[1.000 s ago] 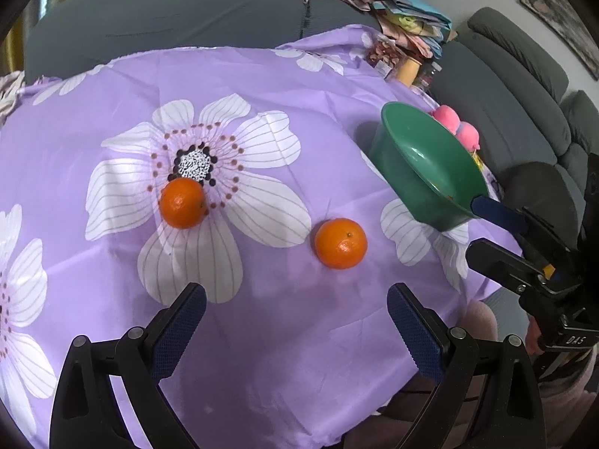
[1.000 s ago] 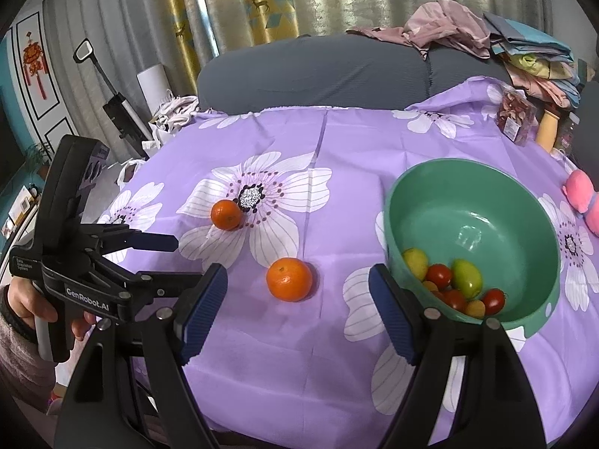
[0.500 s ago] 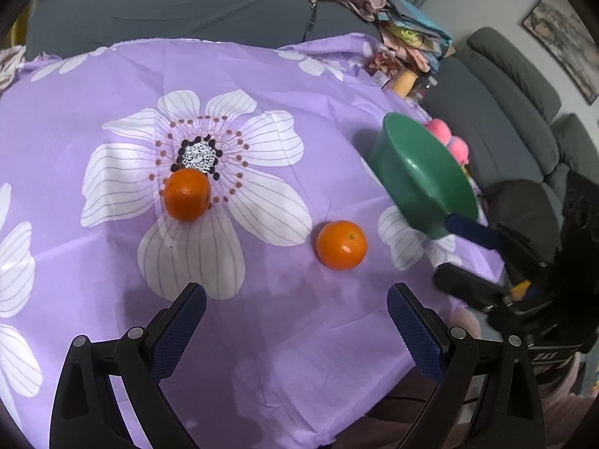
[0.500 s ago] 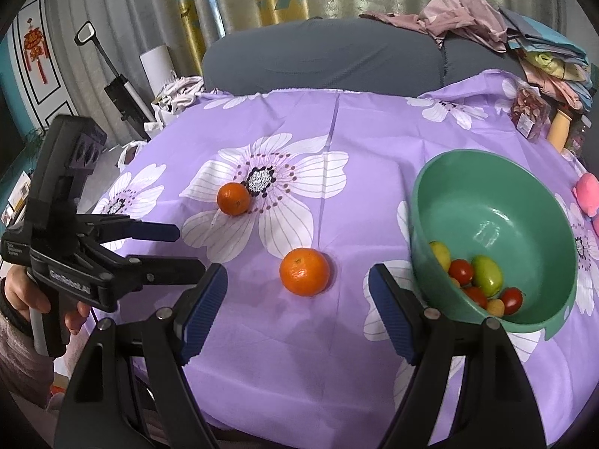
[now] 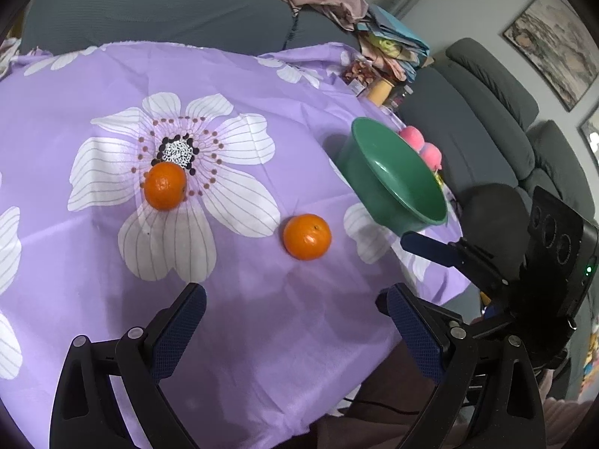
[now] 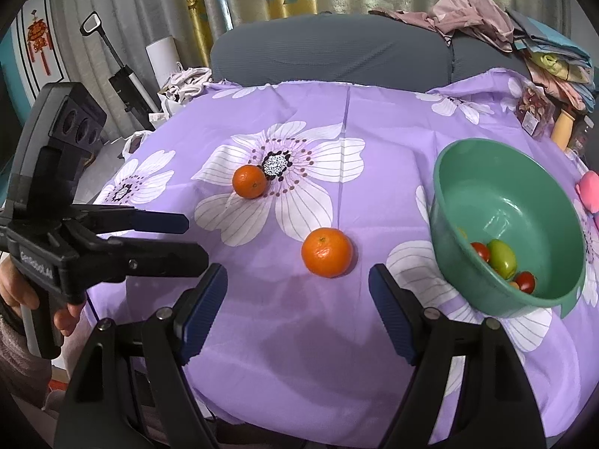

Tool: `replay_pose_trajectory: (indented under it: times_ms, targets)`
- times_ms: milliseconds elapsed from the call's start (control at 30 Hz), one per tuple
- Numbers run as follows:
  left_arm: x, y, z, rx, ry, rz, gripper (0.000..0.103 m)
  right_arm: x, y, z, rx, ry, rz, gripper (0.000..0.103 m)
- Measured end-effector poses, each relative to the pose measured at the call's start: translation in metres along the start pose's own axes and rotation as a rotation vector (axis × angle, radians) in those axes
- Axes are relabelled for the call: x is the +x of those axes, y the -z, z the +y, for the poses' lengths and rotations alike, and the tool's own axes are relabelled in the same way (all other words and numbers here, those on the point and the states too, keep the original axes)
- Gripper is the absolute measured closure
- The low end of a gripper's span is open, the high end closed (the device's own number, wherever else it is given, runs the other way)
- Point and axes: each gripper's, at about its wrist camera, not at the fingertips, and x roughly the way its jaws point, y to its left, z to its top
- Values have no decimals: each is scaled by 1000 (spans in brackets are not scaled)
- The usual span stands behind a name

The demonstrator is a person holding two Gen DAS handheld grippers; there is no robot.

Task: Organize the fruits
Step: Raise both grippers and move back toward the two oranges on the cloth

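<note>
I hold my right gripper (image 6: 298,301) low over the near edge of the table, its blue pads spread wide apart with nothing between them. Just beyond the gap sits the nearer mandarin (image 6: 327,252) on the purple flowered tablecloth (image 6: 374,119), apart from both pads. The farther mandarin (image 6: 249,182) rests beside the dark centre of a big white flower print, well apart from the first. To the right stands the green bowl (image 6: 471,157), tilted toward me, with red cherry tomatoes (image 6: 480,251) and a green fruit (image 6: 502,258) lying in its bottom. A pink toy (image 6: 588,191) shows just behind the bowl's far rim.

My left gripper (image 5: 295,325) hangs over the cloth too, its pads also wide apart and empty; from its camera the nearer mandarin lies ahead between the fingers' lines and the bowl's outer wall is off to the right. My left hand (image 6: 22,292) wraps that gripper's handle
</note>
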Motion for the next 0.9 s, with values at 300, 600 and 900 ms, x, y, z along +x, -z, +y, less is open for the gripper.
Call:
replay_pose_trajectory:
  times_ms: [300,600,900]
  targets:
    - [-28,12,-24,53,-19,-76,6,-16,12,11,4,-20,-74,25]
    - [-41,34,-42,80,-17,-130,6,-37,29,18,-13,-8,-110,25]
    - [-41,36,-54,100,-19,-140,6,-46,36,19,-16,-18,-136,25]
